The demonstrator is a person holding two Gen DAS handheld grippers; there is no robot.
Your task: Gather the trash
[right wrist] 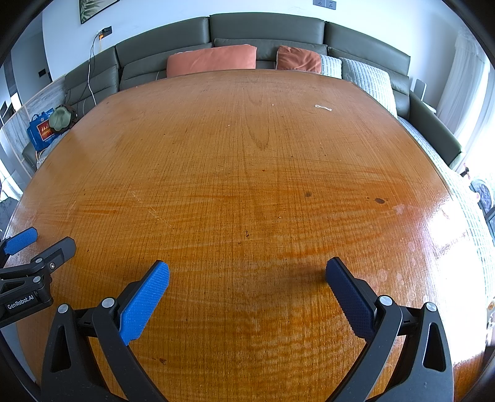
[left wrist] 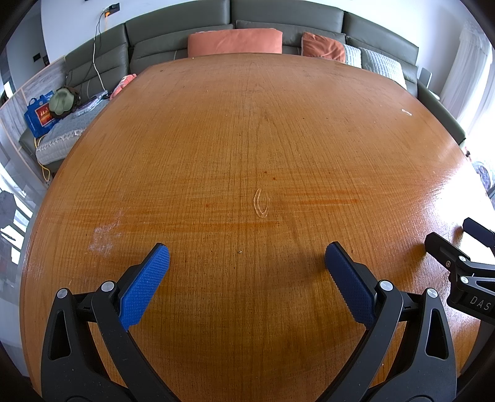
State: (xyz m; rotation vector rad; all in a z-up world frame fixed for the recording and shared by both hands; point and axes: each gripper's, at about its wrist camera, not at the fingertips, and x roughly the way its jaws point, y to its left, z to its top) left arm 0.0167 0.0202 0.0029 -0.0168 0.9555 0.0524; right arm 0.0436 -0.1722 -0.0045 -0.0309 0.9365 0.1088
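Closest in, the left gripper (left wrist: 247,258) and right gripper (right wrist: 247,275) both hover spread wide, holding nothing. The only likely trash, a small white scrap (right wrist: 323,107), lies far off near the table's (right wrist: 216,173) right back edge. It looks thin and flat; the fingers could skid over it or flick it toward the sofa (right wrist: 266,27) and cushions (right wrist: 212,60). Nothing blocks the way.

Home living room: grey sofa (right wrist: 266,31), orange cushions (right wrist: 212,60), wooden table (right wrist: 247,185).
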